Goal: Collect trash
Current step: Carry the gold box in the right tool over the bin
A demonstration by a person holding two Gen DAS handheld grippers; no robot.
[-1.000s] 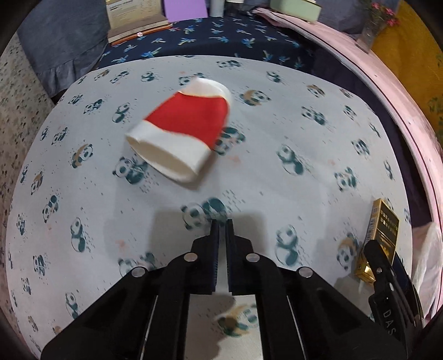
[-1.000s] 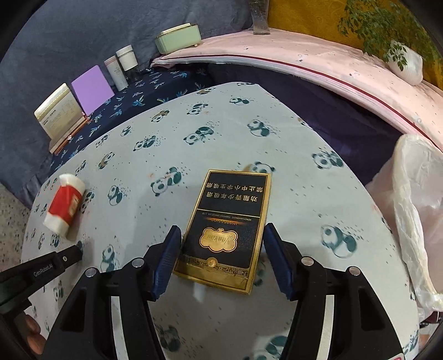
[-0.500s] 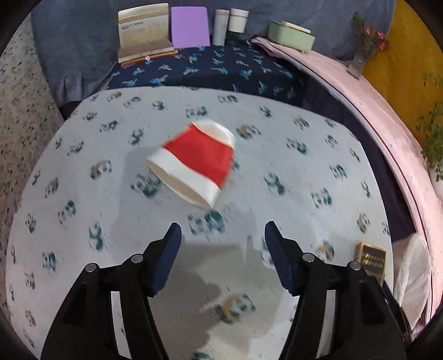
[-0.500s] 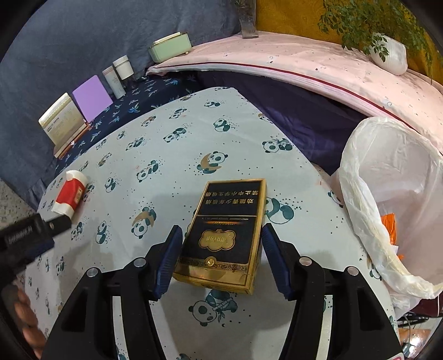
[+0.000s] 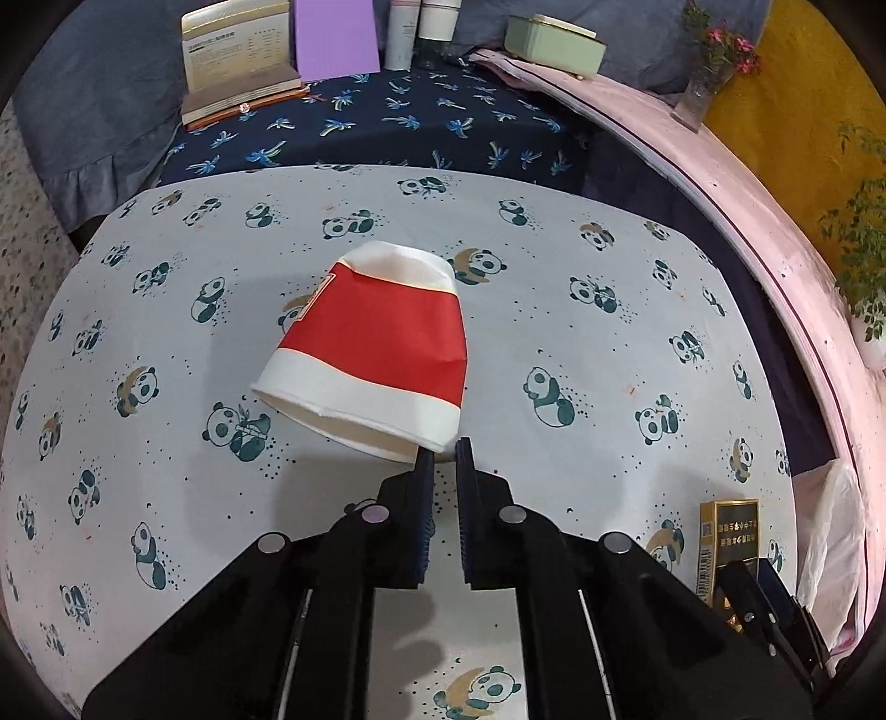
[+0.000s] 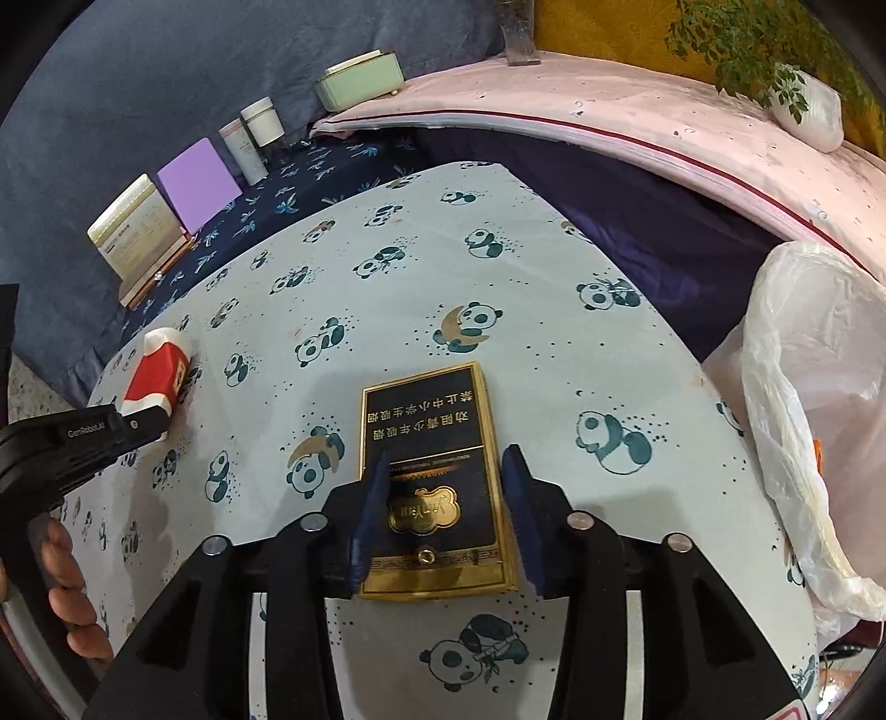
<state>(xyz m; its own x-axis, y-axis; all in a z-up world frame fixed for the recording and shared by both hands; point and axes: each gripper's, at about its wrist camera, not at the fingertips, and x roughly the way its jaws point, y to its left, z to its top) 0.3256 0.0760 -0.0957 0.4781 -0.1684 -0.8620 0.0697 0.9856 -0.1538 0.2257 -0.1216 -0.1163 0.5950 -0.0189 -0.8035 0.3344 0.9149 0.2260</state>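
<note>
A red and white paper cup (image 5: 376,354) lies on its side on the panda-print table (image 5: 581,343), its open rim toward me. My left gripper (image 5: 441,451) is shut on the cup's rim at its lower right edge. The cup also shows in the right wrist view (image 6: 154,382), far left, with the left gripper (image 6: 152,422) at it. My right gripper (image 6: 446,471) is shut on a black and gold cigarette box (image 6: 429,471), which it holds flat just above the table. The box also shows in the left wrist view (image 5: 728,545).
A white plastic trash bag (image 6: 819,421) hangs open off the table's right edge. Behind the table, a dark blue palm-print surface (image 5: 387,122) holds a calendar stand (image 5: 238,55), a purple card (image 5: 335,36), two jars (image 5: 423,25) and a green box (image 5: 556,44). A pink ledge (image 6: 637,122) runs along the right.
My left gripper, open half a second ago, has moved forward and shut on the cup's rim. My right gripper has closed onto the cigarette box.
</note>
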